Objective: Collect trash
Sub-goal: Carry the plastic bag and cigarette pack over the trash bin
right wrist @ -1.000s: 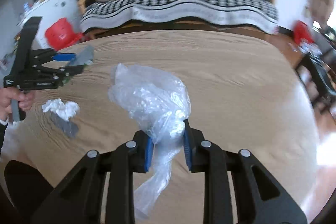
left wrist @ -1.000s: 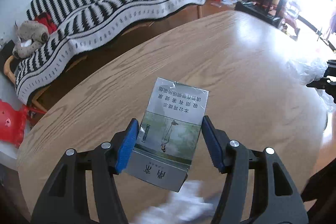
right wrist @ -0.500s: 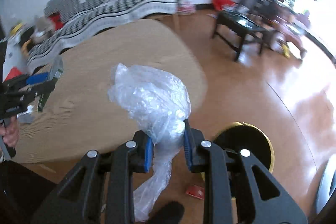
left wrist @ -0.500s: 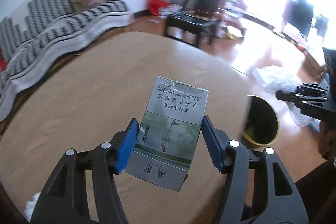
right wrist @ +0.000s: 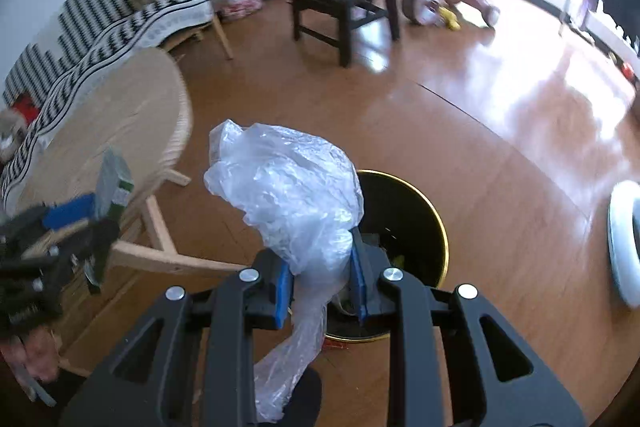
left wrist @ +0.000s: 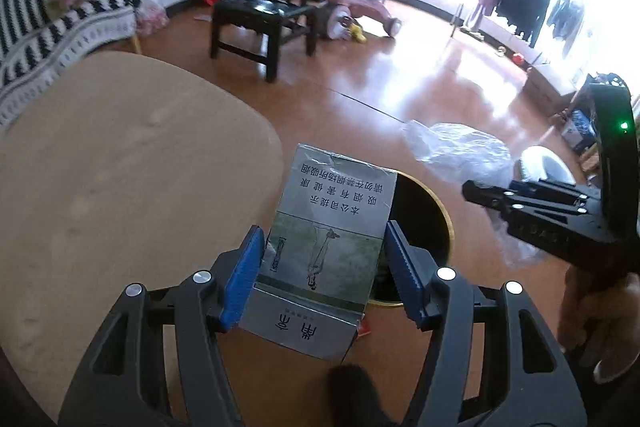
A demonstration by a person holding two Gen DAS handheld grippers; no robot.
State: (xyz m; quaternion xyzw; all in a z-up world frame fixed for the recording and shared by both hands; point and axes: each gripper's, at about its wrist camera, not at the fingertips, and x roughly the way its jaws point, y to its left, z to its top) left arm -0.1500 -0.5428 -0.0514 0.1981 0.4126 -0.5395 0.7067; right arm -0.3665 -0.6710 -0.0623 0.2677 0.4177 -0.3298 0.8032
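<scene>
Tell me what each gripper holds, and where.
Left gripper pinches cigarette pack by its side edges; right gripper clamps crumpled plastic bag at its lower neck.

Hard daylight floods in from the upper right of both views, blowing the windows out to white and laying glare patches on the wooden floor (left wrist: 420, 83). Fisheye bending curves the edges, with dark vignetted corners. The left gripper (right wrist: 90, 201) smears with motion blur in the right-wrist view.
</scene>
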